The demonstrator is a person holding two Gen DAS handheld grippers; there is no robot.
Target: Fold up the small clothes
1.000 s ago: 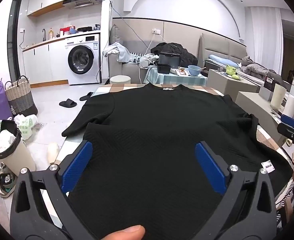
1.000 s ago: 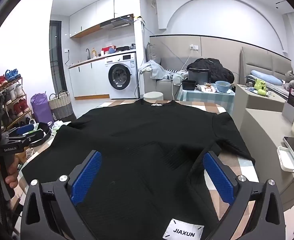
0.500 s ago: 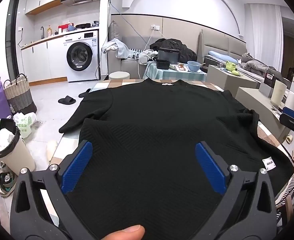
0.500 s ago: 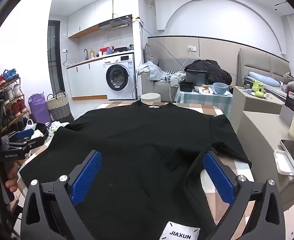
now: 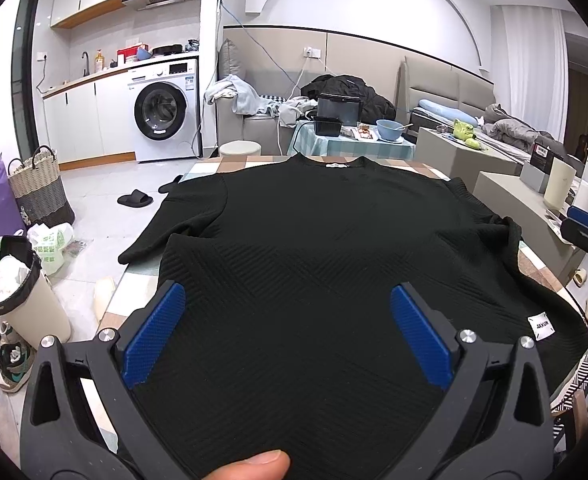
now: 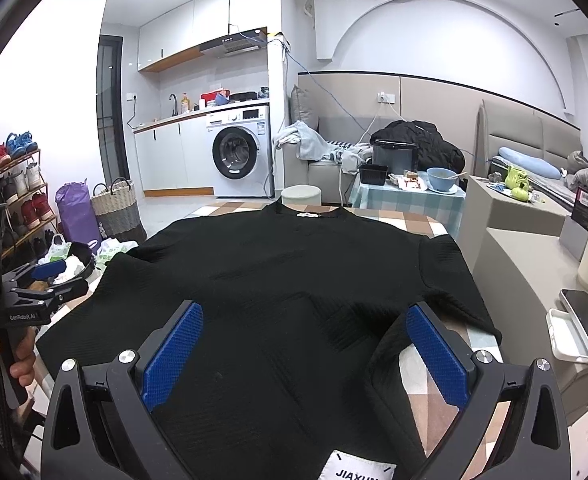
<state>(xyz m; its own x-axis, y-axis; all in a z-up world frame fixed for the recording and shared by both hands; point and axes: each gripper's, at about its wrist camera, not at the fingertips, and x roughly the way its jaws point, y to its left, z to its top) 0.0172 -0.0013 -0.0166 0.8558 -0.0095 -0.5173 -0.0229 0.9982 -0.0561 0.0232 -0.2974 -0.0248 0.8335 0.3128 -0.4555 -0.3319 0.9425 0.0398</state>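
Black short-sleeved top [image 5: 317, 264] laid flat on the checked surface [image 5: 238, 162], neckline [image 5: 335, 165] at the far edge and hem toward the viewer, so that its long axis ran straight away from both tools. The left gripper [image 5: 288, 330] hovered over the near hem, its blue-padded fingers [image 5: 154, 334] spread wide and holding nothing; a thumb [image 5: 254, 465] showed at the bottom edge of the left wrist view. The right gripper [image 6: 301, 354] hung likewise over the near hem toward the garment's right side, fingers [image 6: 437, 356] spread and empty, with the white "JIAXUN" label [image 6: 357, 467] just below them. The left sleeve [image 5: 174, 220] lay out toward the left edge of the surface; the right sleeve [image 6: 449, 280] lay outward near the right edge, with the cloth slightly rumpled beneath it. Each tool was nearer to its own side of the hem and well apart from the neckline. No fold was visible, so the folding was judged not yet begun; a first fold would call for the fingers to descend onto the hem or reach outward to a sleeve.
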